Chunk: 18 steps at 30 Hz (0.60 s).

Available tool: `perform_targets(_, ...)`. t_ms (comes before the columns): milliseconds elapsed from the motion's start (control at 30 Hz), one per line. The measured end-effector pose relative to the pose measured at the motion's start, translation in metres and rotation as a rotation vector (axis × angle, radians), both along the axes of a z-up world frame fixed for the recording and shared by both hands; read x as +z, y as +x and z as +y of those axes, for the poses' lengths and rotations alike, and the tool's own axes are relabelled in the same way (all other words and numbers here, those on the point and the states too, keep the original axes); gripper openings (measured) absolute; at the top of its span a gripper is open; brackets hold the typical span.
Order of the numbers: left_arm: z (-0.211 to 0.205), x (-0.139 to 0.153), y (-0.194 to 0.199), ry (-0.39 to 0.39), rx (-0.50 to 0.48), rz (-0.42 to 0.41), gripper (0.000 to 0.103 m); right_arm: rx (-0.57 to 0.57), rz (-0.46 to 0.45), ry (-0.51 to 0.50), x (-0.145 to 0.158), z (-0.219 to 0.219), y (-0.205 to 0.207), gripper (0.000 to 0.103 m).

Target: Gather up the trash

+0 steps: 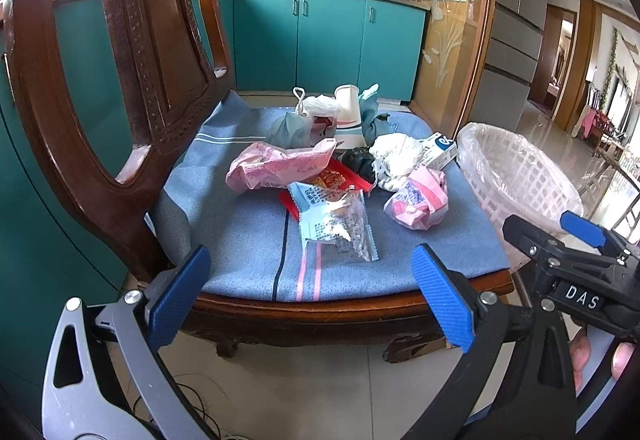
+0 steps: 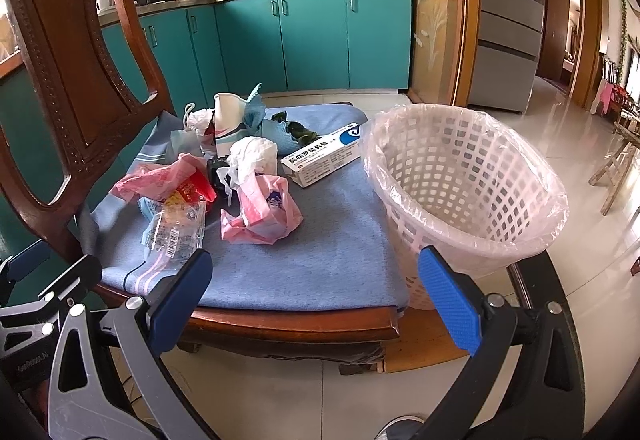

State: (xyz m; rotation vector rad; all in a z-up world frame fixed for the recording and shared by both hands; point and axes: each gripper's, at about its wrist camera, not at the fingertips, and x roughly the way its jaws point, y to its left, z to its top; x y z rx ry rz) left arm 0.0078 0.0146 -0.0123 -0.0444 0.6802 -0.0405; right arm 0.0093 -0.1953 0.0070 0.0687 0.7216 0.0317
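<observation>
Both the left gripper [image 1: 310, 298] and the right gripper [image 2: 316, 302] are hovering before the chair's blue cushion [image 2: 320, 260], fingers spread wide and holding nothing. Crumpled pink bags [image 2: 264, 213], a clear wrapper [image 1: 340, 224] and a medicine box [image 2: 326, 157] are lying scattered on the cushion, while the lined white basket [image 2: 460, 179] is standing just beside it.

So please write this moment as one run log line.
left gripper: open, empty | right gripper: open, empty | trash: on chair | basket: empty
</observation>
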Motion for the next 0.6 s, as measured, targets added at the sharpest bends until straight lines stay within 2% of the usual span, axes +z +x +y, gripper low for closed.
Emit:
perform_targets(267, 0.016, 0.020, 0.024, -0.040, 0.009, -0.050, 0.100, 0.061, -0.004, 0.063, 0.001, -0.004, 0.004, 0.100)
perform_targets(367, 0.021, 0.030, 0.044, -0.021, 0.007, -0.055, 0.100, 0.106, 0.004, 0.102, 0.006, -0.005, 0.014, 0.100)
perform_targets(533, 0.025, 0.042, 0.098, 0.046, -0.016, -0.050, 0.099, 0.150, 0.003, 0.105, 0.024, 0.000, 0.049, 0.100)
perform_targets(600, 0.030, 0.038, 0.128, 0.043, -0.034, -0.002, 0.096, 0.170, 0.020, 0.089, 0.027, 0.006, 0.076, 0.100)
